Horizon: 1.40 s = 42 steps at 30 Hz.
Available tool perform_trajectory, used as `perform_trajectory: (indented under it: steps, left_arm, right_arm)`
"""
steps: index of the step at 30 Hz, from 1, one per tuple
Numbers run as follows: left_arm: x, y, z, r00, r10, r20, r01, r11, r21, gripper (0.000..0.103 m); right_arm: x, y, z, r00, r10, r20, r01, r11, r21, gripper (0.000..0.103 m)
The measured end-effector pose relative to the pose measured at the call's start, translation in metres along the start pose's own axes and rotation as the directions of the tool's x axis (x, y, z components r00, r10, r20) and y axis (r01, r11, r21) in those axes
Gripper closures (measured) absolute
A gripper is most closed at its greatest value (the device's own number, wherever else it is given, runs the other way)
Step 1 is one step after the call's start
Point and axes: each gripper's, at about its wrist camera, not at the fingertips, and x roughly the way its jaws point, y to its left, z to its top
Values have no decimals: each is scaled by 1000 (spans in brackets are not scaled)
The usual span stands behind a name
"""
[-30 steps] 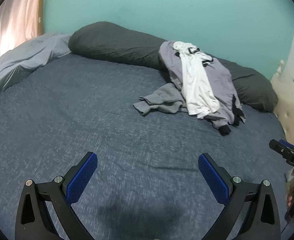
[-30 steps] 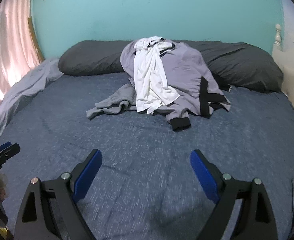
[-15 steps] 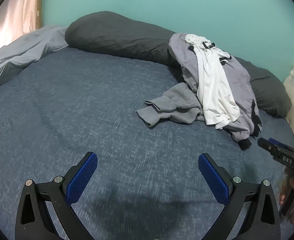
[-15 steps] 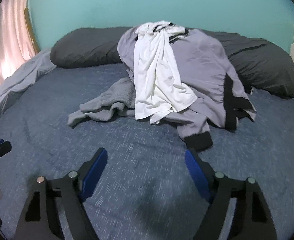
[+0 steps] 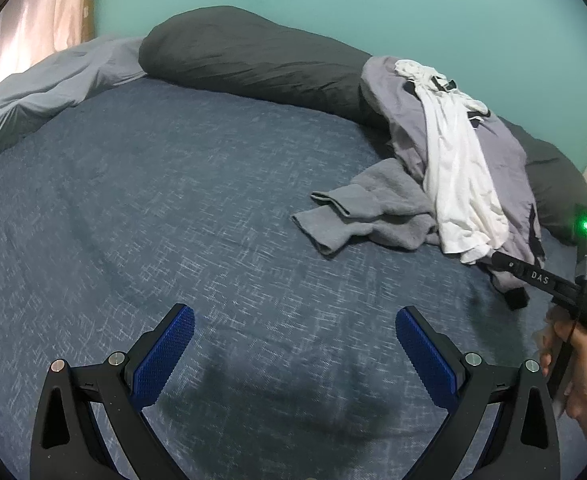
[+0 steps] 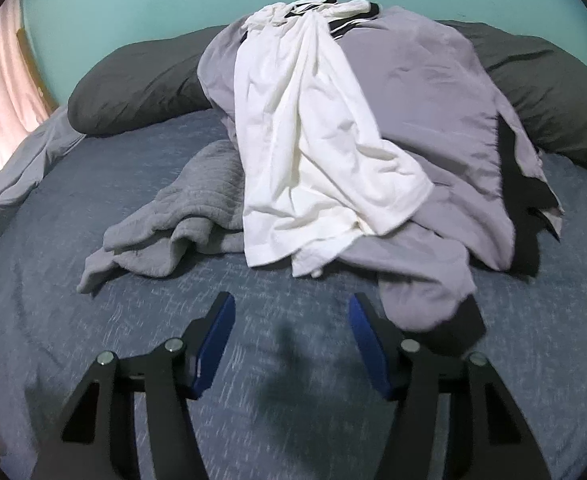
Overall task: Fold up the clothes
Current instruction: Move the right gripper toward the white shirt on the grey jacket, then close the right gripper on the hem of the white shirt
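Bed [image 6: 93, 320]: bare at 9 o'clock. Clothes pile [image 6: 373, 128] unfolded at 12 o'clock, against pillow [image 6: 133, 88]; no folding done. Left gripper [image 5: 293, 344]: jaws apart, empty. Right gripper [image 6: 289, 336]: closing, nothing between.

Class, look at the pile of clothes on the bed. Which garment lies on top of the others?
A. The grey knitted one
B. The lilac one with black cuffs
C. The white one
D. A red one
C: the white garment drapes over the lilac one, with the grey knit lowest, beside them.
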Motion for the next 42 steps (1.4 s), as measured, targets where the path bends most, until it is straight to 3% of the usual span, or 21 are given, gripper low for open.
perform_trajectory:
  steps: [9,13,15,20,27,29,30,31,33,37,38,40,42]
  left_arm:
    - [16,3,1,1000,2,-6,-2,1000,-5,0]
    - [19,4,-2,1000,-5,-15,5,1000,-9,0]
    - [18,6,-4,1000,-2,-14,2,1000,-7,0]
    - [17,13,-4,1000,5,-19,-5,1000,-10,0]
    - [12,14,-4,1000,-4,-11,3,1000,-15,0]
    - [14,14,-4,1000,-8,-15,8,1000,-16,0]
    - [15,14,-4,1000,-8,-15,8,1000,-17,0]
    - [16,15,-3,1000,-8,-15,8,1000,-17,0]
    - [17,15,-3,1000,-5,-12,5,1000,-13,0]
    - [18,15,-3,1000,-5,-10,5,1000,-9,0]
    - [18,15,-3,1000,-5,-11,5,1000,-7,0]
    - [18,15,-5,1000,-9,-13,9,1000,-3,0]
    - [18,16,-7,1000,-9,-17,8,1000,-2,0]
  right_arm:
    - [42,3,16,1000,-10,-25,10,1000,-12,52]
    - [57,2,19,999,-8,-52,7,1000,-11,73]
    - [62,1,20,998,4,-58,-4,1000,3,77]
    - [61,5,20,999,44,-32,-44,999,-4,99]
    - [47,2,23,1000,19,1,-19,1000,-6,103]
    - [49,-2,22,1000,-20,-15,21,1000,14,99]
    - [51,-5,21,999,-35,-28,36,999,28,84]
    - [54,-8,21,998,-44,-37,45,998,43,53]
    - [56,-12,22,999,-44,-24,46,996,75,28]
    - [67,-7,23,996,-74,-40,76,996,46,28]
    - [70,-3,23,995,-88,-38,88,996,22,33]
    - [74,3,23,993,-110,-35,109,994,-18,69]
    - [73,4,22,995,-101,-22,101,995,-12,82]
